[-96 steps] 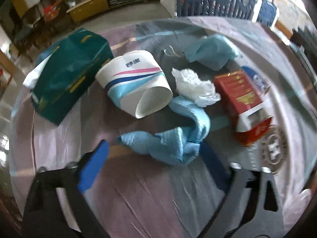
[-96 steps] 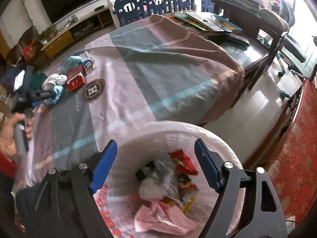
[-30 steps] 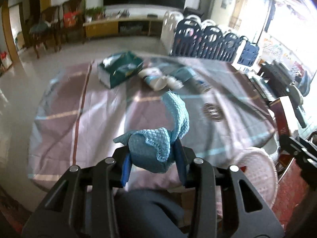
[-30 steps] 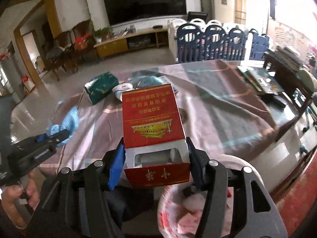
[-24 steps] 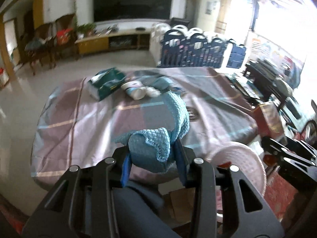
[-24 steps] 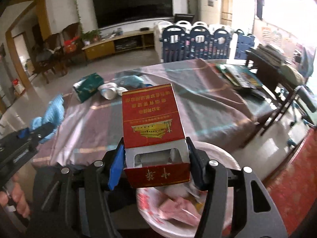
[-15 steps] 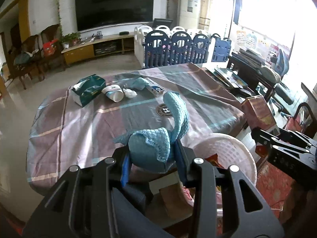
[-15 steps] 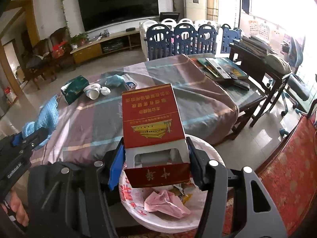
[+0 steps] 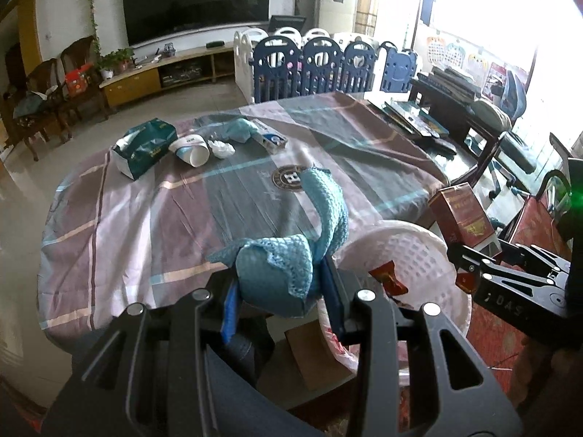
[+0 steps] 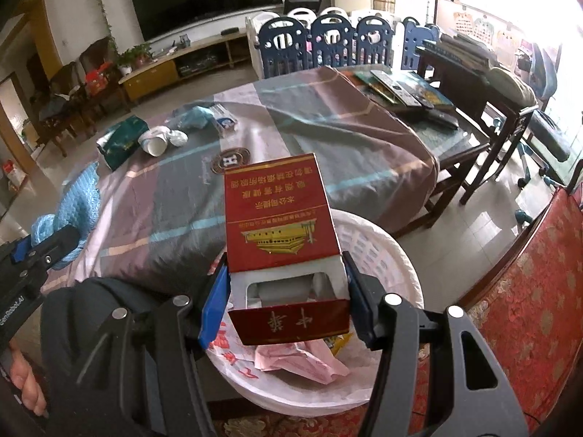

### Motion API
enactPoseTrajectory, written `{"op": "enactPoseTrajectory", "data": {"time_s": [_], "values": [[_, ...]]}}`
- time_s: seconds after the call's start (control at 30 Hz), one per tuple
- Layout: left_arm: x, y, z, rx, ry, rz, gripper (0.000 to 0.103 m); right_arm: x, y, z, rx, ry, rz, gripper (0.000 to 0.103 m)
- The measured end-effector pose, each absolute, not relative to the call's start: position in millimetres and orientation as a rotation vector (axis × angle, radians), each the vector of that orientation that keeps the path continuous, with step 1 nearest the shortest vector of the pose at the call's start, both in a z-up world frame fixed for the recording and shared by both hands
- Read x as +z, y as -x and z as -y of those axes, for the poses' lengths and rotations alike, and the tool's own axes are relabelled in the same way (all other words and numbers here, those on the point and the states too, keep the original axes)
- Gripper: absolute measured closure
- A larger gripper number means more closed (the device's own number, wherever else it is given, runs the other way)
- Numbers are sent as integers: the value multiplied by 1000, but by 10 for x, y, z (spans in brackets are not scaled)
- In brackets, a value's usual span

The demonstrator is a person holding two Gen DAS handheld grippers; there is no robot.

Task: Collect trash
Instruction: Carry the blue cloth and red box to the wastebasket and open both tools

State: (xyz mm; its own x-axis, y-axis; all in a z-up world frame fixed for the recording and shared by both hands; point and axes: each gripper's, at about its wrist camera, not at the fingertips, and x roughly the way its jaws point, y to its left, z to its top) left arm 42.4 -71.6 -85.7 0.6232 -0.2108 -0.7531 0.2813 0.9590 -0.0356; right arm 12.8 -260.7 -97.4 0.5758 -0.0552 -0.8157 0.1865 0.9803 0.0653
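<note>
My left gripper (image 9: 280, 291) is shut on a crumpled blue cloth (image 9: 291, 255), held above the table's near edge, just left of the white trash basket (image 9: 411, 251). My right gripper (image 10: 286, 302) is shut on a red cigarette box (image 10: 277, 218) and holds it right over the basket (image 10: 379, 255), which holds wrappers and pink paper. The box also shows in the left wrist view (image 9: 461, 215). On the table's far side lie a paper cup (image 9: 191, 149), a white tissue (image 9: 222, 147), another blue cloth (image 9: 237, 131) and a small blue-white box (image 9: 271, 140).
A green tissue pack (image 9: 145, 147) lies by the cup on the striped tablecloth (image 9: 145, 200). A dark side table (image 10: 455, 109) with remotes and books stands to the right, with chairs behind. A red rug (image 10: 528, 309) lies under the basket. A blue playpen fence (image 9: 317, 65) stands beyond.
Both grippers have swung right and drawn back from the table, each keeping its hold. The basket now sits closer under both of them.
</note>
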Motion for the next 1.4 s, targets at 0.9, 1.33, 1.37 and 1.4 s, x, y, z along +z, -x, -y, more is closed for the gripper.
{"op": "enactPoseTrajectory", "data": {"time_s": [0.9, 1.33, 1.37, 1.4], "values": [[-1519, -613, 1573, -522, -185, -1040, 56, -1248, -19, 3219, -347, -232, -1005, 22], [-1494, -449, 1798, -614, -274, -954, 5, -1191, 55, 3649, -477, -380, -960, 22], [-1499, -494, 1756, -597, -270, -954, 5, -1205, 40, 3635, -475, -377, -964, 22], [-1508, -549, 1708, -574, -265, -955, 5, -1223, 14, 3616, -469, -374, -971, 22]]}}
